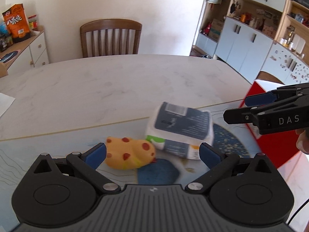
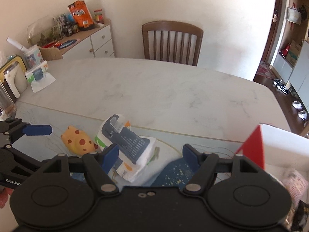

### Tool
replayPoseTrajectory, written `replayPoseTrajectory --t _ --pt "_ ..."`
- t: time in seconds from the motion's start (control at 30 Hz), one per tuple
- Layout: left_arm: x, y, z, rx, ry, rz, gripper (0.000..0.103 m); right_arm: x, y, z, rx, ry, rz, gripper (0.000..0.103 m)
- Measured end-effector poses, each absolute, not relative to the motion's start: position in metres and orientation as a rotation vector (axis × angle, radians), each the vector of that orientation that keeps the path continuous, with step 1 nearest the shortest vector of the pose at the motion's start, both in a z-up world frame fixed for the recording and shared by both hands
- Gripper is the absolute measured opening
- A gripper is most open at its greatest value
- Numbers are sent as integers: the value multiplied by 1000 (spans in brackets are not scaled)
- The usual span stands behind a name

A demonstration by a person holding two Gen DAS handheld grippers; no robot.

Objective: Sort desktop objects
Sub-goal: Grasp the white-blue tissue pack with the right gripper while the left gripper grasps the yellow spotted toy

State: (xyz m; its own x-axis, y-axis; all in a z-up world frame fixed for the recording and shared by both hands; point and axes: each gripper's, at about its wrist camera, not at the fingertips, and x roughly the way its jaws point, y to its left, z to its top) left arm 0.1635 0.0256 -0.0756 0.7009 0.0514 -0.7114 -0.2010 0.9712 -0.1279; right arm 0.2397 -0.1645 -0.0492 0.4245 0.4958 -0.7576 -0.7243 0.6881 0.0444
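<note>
left gripper (image 1: 152,152) nearest the lens, jaws spread wide, nothing between the pads. just beyond them, on the printed mat (image 1: 48,148) at the near edge of the worktop (image 1: 115,89): a yellow toy with red spots (image 1: 129,152), lying a little left of the jaws' centre line, long axis crosswise to them. right of it and touching, two tissue packs (image 1: 179,127) stacked, the top one tilted and blurred.

right gripper (image 2: 150,154): jaws parted, empty; the packs sit off its left finger, partly hidden behind that finger. left hand looks the nearer to the toy, right to the packs, as a judgement only.

red and white box (image 2: 256,147) at the right edge of the worktop, cut off by the frame; contents smeared, unreadable. chair (image 1: 111,36) beyond the far edge.
</note>
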Motion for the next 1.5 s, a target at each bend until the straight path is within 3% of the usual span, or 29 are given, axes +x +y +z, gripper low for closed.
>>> replayPoseTrajectory --t 0.8,1.17,1.5 --pt "197 42 -121 -146 843 147 103 279 -118 -113 -245 1020 802 73" --pt "192 43 -120 -153 798 131 100 281 -119 -117 -229 1022 813 43" --pt "189 46 -118 -130 798 165 78 275 -121 -112 -235 993 815 25"
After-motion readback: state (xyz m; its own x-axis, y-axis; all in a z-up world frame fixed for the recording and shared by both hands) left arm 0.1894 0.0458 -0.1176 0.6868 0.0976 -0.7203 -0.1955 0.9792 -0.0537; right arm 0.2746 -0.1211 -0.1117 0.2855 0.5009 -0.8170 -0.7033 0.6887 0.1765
